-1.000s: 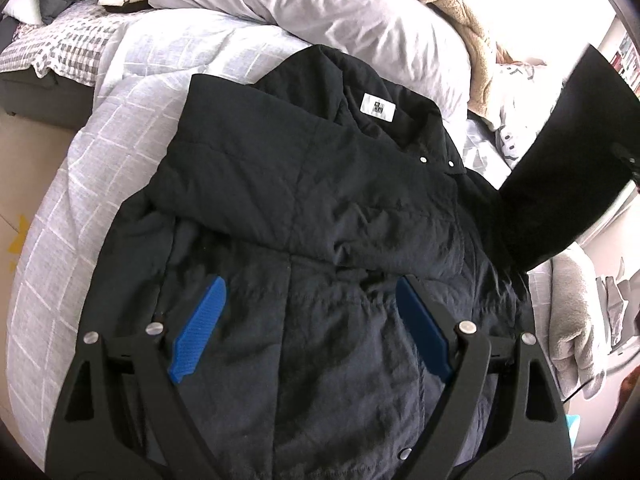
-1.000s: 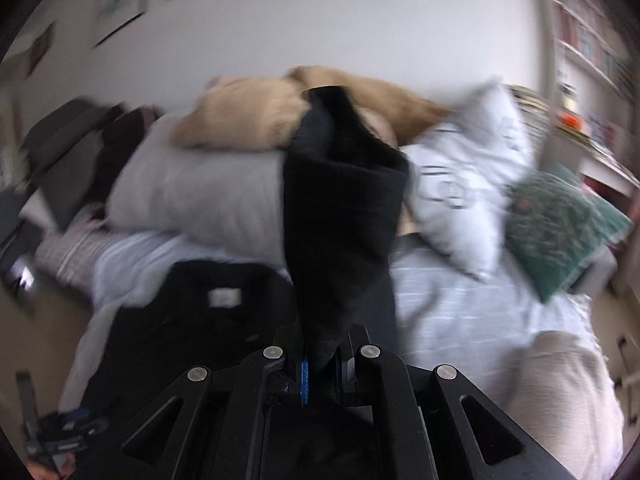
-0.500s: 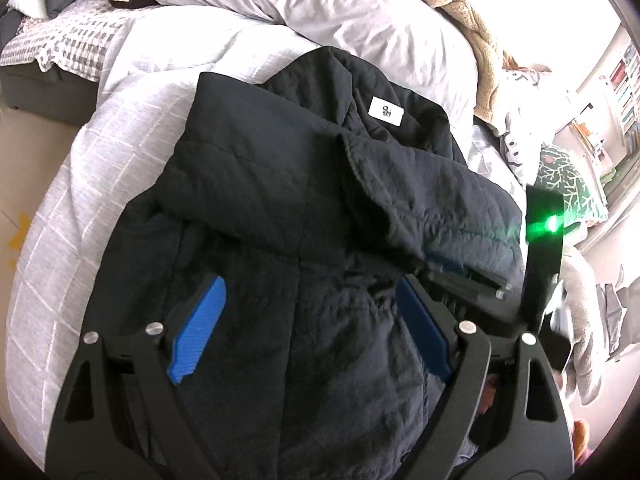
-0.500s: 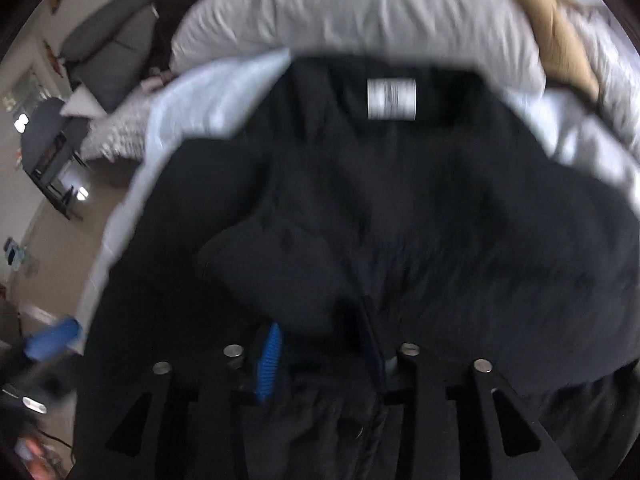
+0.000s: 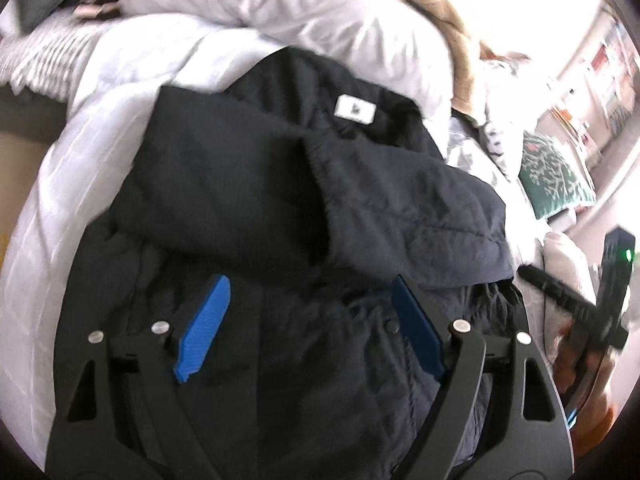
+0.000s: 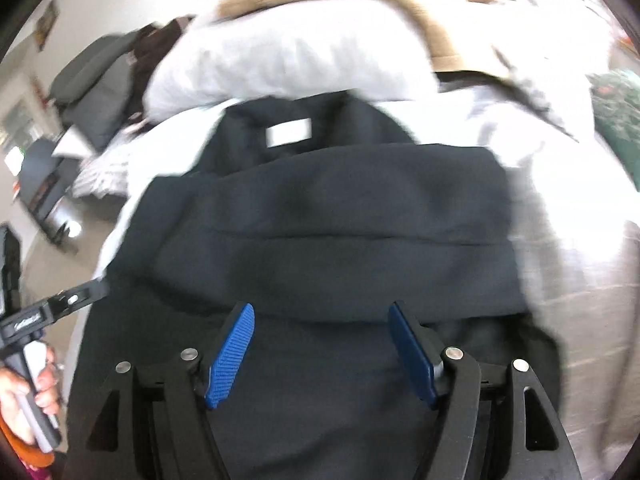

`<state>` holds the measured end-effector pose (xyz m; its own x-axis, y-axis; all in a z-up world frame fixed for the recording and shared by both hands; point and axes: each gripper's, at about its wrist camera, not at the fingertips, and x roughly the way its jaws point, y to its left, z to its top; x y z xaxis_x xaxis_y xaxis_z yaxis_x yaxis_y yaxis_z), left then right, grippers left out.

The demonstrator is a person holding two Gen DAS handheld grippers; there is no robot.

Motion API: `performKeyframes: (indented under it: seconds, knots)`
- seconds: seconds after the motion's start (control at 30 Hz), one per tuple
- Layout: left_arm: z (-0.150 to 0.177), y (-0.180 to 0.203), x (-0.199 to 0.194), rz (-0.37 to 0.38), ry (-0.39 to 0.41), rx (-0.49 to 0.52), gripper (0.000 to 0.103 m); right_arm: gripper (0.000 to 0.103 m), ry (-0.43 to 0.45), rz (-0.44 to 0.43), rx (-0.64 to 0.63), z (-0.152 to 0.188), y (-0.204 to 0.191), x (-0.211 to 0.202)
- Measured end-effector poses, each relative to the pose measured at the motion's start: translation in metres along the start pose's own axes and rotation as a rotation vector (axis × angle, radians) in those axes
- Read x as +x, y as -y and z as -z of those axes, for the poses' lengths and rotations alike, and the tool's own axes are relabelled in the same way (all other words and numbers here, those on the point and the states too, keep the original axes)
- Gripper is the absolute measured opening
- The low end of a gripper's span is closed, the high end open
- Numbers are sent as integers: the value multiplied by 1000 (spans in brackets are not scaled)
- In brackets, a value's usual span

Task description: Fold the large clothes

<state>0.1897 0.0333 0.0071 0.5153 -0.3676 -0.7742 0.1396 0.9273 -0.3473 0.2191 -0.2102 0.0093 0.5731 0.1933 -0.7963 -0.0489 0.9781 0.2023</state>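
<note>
Black padded jacket [image 5: 280,208] lies spread on the white-quilted bed [image 5: 104,128], sleeves crossed; right claw [image 6: 322,350] has just opened, empty; left claw [image 5: 308,328] gapes. The loose top sleeve [image 6: 332,216] could slide off.

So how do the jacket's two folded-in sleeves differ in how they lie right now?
In the left wrist view, the left sleeve lies underneath; the right sleeve lies on top, its cuff edge crossing over it. The left sleeve reaches the jacket's left shoulder edge; the right sleeve ends mid-chest, below the white label. Both are dark, folded across the jacket, free of either gripper.
</note>
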Motion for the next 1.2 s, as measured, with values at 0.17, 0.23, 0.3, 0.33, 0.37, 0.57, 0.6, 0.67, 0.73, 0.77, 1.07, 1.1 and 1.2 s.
performKeyframes:
  seconds: [0.17,0.23,0.3,0.33,0.37,0.57,0.6,0.67,0.73,0.77,1.07,1.1,1.2]
  knots:
    - [-26,32,32,-22,17,143,69,72,38,12,165,-35,86,-11]
    - [-36,44,53,-14,21,202,58,72,50,12,222,-54,115,-3]
    - [-42,56,72,-10,32,257,49,72,55,2,286,-74,142,12]
    - [-44,59,78,-8,36,278,45,72,56,-5,314,-81,152,19]
    - [-46,65,89,-4,39,307,44,72,55,-15,348,-87,165,26]
    - [-42,77,136,15,17,398,44,46,-57,-185,586,-110,215,111]
    - [-39,77,142,10,13,413,44,30,-74,-212,603,-112,217,123]
    - [-32,75,150,9,22,430,44,13,-69,-164,560,-120,209,135]
    - [-27,71,151,16,49,427,44,12,26,-98,409,-135,188,129]
    - [-24,70,152,22,63,423,44,12,75,-56,338,-140,179,126]
    - [-35,63,120,-68,111,440,66,24,136,73,404,-130,206,97]
    - [-40,58,115,-92,134,430,70,26,134,65,382,-126,203,87]
    - [-58,34,115,-167,141,374,73,34,123,66,301,-99,187,61]
